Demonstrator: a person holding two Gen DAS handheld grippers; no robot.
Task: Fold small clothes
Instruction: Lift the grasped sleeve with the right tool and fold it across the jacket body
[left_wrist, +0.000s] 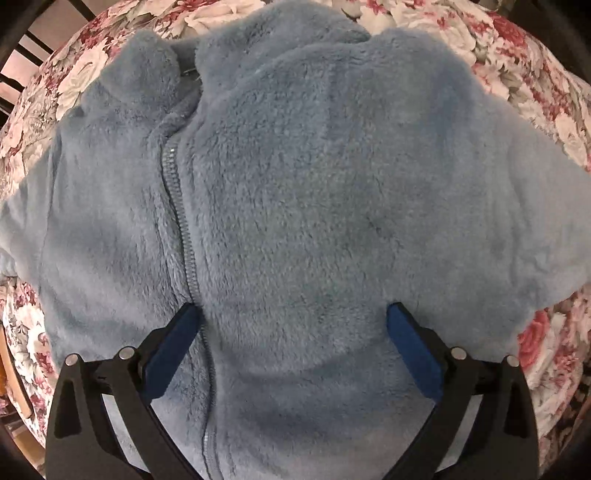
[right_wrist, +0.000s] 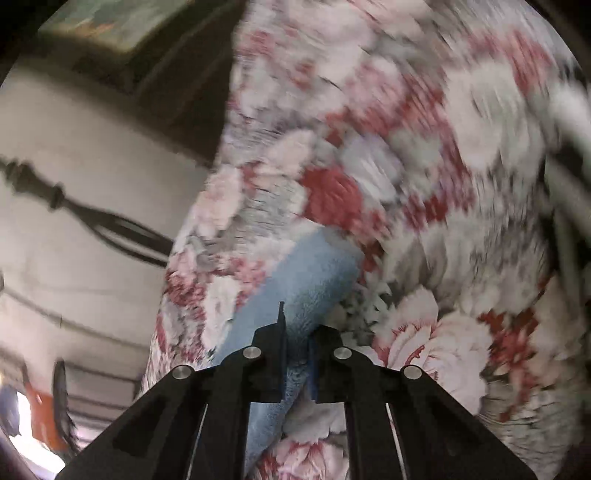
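Underneath, floral bedspread (left_wrist: 546, 92); left gripper (left_wrist: 295, 314) apart, right gripper (right_wrist: 297, 350) clamped on blue fleece (right_wrist: 314, 273).

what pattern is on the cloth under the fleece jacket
A floral print, white and pink-red roses with grey leaves, around the blue fleece jacket. Sharpest in the left wrist view.

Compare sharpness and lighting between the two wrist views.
Left wrist view: sharp, evenly lit blue fleece jacket, strong fisheye bending at the edges. Right wrist view: motion-smeared floral cover; only the right gripper reads crisp.
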